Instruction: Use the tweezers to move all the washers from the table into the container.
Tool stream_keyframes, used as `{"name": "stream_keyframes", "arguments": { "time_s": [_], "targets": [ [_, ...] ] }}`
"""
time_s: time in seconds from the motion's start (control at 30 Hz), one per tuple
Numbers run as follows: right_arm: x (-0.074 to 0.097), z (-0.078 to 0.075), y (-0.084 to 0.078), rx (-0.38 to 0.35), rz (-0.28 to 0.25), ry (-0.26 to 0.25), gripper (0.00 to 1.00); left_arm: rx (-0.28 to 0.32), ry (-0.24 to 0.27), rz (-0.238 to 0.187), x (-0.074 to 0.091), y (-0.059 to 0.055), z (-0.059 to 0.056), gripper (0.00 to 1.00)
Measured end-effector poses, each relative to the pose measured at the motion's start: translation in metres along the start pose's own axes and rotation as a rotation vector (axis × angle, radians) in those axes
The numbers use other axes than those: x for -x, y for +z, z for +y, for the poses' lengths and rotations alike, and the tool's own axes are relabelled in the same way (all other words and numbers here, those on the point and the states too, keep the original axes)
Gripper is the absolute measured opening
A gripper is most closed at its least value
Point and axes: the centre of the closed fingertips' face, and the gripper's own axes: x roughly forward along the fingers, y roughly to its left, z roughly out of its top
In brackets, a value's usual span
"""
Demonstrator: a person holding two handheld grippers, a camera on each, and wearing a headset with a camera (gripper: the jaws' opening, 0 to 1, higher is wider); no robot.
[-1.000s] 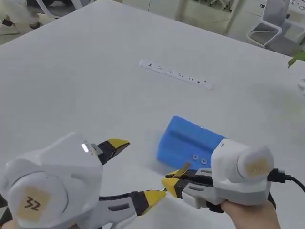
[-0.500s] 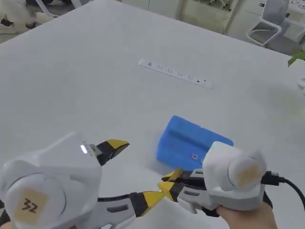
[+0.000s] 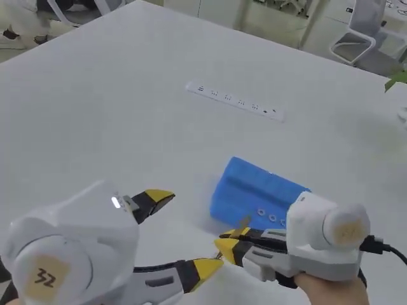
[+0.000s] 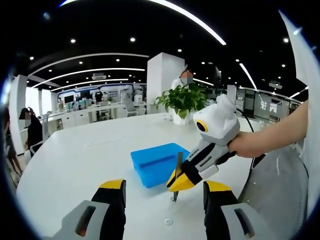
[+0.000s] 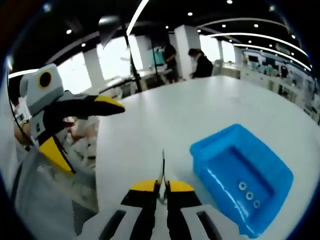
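Observation:
The blue container (image 3: 248, 184) lies on the white table (image 3: 127, 114), with three washers (image 3: 272, 218) in its near end. The washers (image 5: 249, 195) show as small rings on the tray floor (image 5: 235, 170). My right gripper (image 3: 227, 242) is shut on the thin tweezers (image 3: 244, 222), just left of the container's near corner. The tweezers (image 4: 178, 172) point down at the table beside the container (image 4: 157, 162). One washer (image 4: 169, 220) lies on the table in front of my left gripper (image 4: 165, 197). That left gripper (image 3: 183, 232) stands open at the lower left, holding nothing.
A white power strip (image 3: 234, 98) lies across the far middle of the table. Office chairs (image 3: 356, 35) stand beyond the far right edge. A potted plant (image 4: 182, 100) and several people stand in the background. My left gripper (image 5: 55, 117) hangs at the left in the right gripper view.
My right gripper, with the tweezers, swung left over the container's near corner and has come back right, uncovering three washers in the container. The left gripper has barely moved.

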Motion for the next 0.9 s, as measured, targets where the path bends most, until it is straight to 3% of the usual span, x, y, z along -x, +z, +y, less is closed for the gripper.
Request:
{"name": "stream_keyframes", "arguments": {
  "time_s": [0.4, 0.9],
  "targets": [
    [0.029, -0.011, 0.036, 0.007, -0.065, -0.029, 0.04, 0.000, 0.004, -0.003, 0.000, 0.000, 0.001, 0.62],
    [0.044, -0.030, 0.063, 0.019, -0.045, -0.022, 0.04, 0.008, 0.016, -0.015, 0.001, 0.002, 0.003, 0.62]
  ]
}}
